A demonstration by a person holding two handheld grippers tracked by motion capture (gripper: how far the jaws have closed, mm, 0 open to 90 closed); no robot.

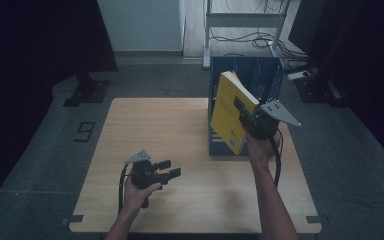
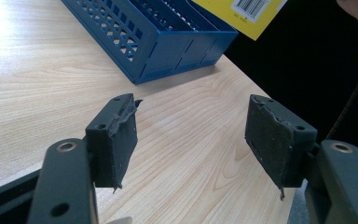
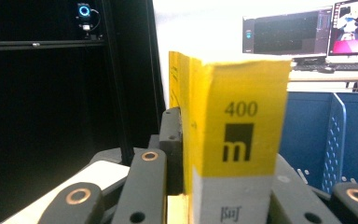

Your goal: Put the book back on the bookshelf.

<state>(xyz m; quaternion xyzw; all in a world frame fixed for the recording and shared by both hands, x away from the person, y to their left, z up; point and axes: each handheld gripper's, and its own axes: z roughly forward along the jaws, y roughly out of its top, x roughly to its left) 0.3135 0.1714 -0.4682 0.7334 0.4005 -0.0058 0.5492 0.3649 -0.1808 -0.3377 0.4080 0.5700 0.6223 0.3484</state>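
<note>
right tongs [image 1: 245,117] clamp the yellow book [image 3: 235,116], spine reading 400 up close; left tongs [image 2: 191,135] gape empty.

Yellow book [image 1: 228,112], perforated blue file rack [image 1: 270,75]

high view looks down the table [image 1: 180,150]; both gripper views sit close, sharing the blue rack [image 2: 168,37].

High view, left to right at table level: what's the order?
Left gripper, jaws open and empty → yellow book → right gripper, shut on the book's edge in front of the blue file rack.
</note>
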